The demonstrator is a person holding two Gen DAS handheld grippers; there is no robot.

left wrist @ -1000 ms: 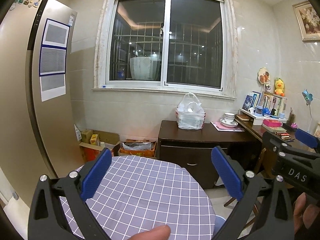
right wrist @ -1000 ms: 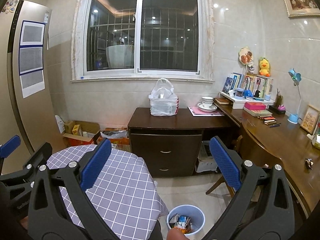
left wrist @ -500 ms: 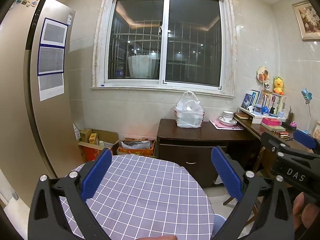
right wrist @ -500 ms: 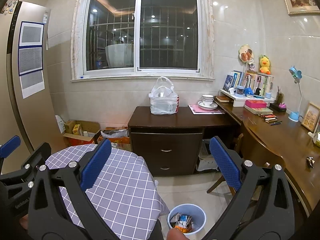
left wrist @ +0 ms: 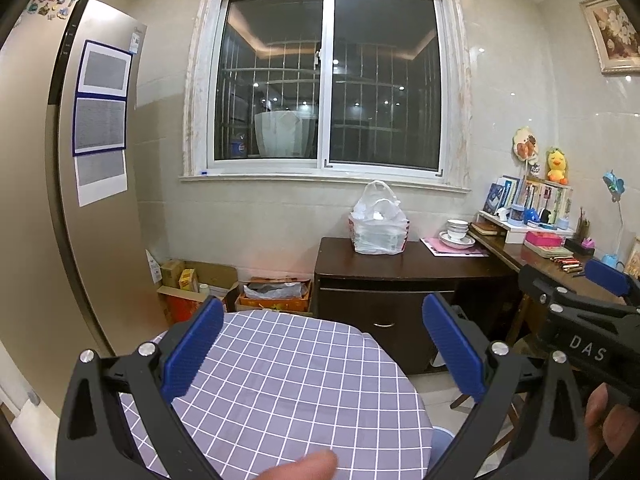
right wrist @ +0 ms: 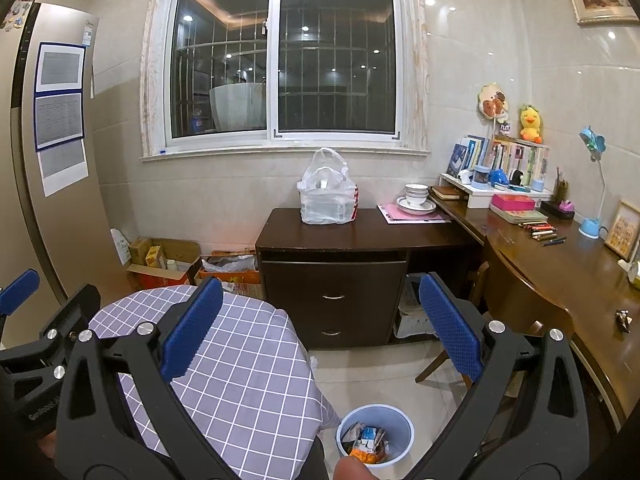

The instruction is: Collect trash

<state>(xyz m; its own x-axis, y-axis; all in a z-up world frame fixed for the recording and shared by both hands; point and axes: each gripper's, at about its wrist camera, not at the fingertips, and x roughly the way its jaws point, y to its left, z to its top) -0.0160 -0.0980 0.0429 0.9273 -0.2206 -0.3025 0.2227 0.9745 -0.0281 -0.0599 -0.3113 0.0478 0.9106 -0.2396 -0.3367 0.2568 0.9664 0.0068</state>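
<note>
A round pale-blue trash bin (right wrist: 375, 436) stands upright on the tiled floor (right wrist: 372, 376), just beside the draped edge of the checked cloth. It holds crumpled trash (right wrist: 366, 442): a small carton, orange wrappers, paper scraps, heaped below its rim.

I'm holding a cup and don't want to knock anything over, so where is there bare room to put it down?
The checked tablecloth on the round table shows nothing on it. The dark cabinet top is bare in front of the plastic bag and to its left. The wooden desk is crowded at the wall with books and pencils; its nearer stretch is free.
</note>
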